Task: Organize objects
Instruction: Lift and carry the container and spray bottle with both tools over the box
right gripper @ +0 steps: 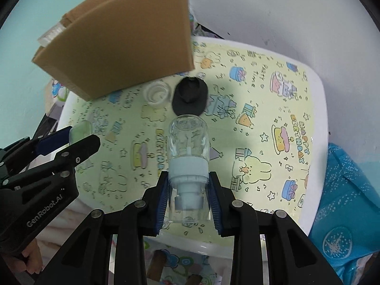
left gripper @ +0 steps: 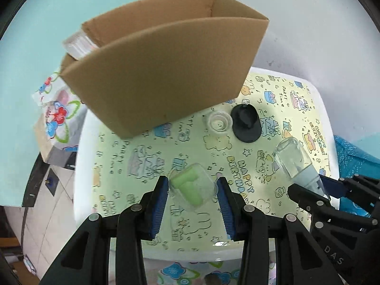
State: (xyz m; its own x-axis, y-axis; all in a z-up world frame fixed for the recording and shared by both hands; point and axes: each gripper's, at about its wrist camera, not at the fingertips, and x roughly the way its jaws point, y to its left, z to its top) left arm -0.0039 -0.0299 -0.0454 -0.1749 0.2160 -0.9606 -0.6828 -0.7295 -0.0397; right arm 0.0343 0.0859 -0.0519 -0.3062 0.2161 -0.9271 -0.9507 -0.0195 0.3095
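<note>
My left gripper [left gripper: 192, 186] is shut on a small clear case with a green block inside [left gripper: 191, 187], held above the table. My right gripper [right gripper: 188, 181] is shut on the pale blue cap end of a clear glass bottle [right gripper: 187, 137], which points away from me. In the left wrist view that clear glass bottle [left gripper: 293, 159] shows at the right with the right gripper [left gripper: 315, 190] below it. An open cardboard box [left gripper: 161, 71] stands at the table's far left. In the right wrist view the cardboard box [right gripper: 123, 38] sits top left.
A small clear cup [left gripper: 219, 121] and a black oval lid [left gripper: 247, 123] lie on the cartoon-printed table cover [left gripper: 133, 166] near the box. A clear plastic piece [left gripper: 77, 44] sticks out at the box's left side. A blue patterned bag [right gripper: 344, 201] is at the right.
</note>
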